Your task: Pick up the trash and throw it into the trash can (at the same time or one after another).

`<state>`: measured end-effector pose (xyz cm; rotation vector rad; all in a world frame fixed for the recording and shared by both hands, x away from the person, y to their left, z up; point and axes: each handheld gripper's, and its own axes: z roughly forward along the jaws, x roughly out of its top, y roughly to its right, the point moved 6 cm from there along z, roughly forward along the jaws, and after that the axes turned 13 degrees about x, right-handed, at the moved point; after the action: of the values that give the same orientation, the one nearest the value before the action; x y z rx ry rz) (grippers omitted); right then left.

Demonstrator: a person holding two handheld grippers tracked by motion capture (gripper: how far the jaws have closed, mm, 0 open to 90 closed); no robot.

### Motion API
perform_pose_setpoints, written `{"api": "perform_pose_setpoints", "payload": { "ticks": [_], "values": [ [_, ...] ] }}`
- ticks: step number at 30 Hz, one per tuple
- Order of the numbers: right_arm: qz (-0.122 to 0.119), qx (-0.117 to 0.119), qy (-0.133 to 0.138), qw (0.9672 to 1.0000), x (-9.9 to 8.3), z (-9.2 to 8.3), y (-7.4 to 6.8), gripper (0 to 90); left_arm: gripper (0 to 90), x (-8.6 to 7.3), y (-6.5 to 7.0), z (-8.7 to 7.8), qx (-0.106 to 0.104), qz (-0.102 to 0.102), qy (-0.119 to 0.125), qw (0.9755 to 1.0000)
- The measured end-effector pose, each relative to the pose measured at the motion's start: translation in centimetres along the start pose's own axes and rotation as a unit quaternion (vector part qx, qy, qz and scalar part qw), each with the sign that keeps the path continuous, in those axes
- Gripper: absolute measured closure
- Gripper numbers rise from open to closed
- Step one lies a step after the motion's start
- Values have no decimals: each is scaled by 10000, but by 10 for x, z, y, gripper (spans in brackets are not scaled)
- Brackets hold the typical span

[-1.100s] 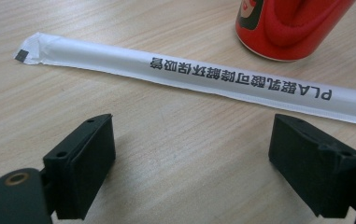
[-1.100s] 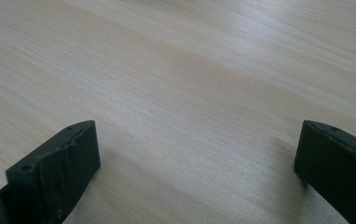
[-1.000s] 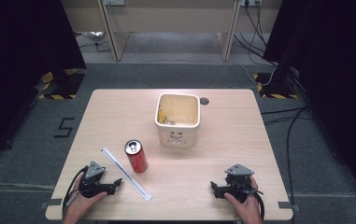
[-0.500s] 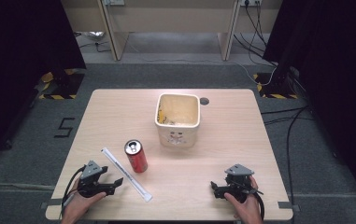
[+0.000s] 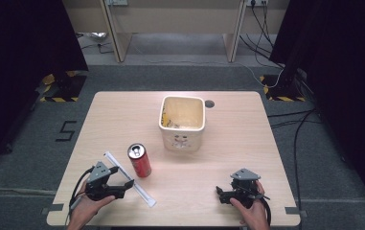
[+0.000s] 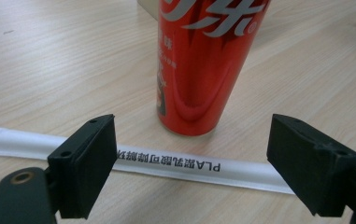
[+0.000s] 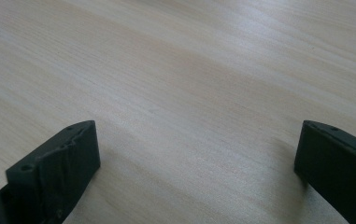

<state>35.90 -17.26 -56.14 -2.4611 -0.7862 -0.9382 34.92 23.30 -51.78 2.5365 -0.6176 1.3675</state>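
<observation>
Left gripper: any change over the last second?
The left gripper has eased slightly forward over the wrapped straw, toward the red can; jaws open, holding nothing. The right gripper, can, straw and cream bin stayed where they were.

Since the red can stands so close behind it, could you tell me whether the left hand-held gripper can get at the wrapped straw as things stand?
Probably yes. The left hand-held gripper is open, its jaws either side of the straw, which lies flat just in front of the can.
</observation>
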Motion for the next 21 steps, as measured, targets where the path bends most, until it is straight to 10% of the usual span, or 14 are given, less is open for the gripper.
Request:
{"api": "perform_pose_setpoints", "payload": {
  "ticks": [21],
  "values": [
    [1,1,0,10000,0,0,0,4,156,23,13,15,-99,144,69,9998]
  ]
}}
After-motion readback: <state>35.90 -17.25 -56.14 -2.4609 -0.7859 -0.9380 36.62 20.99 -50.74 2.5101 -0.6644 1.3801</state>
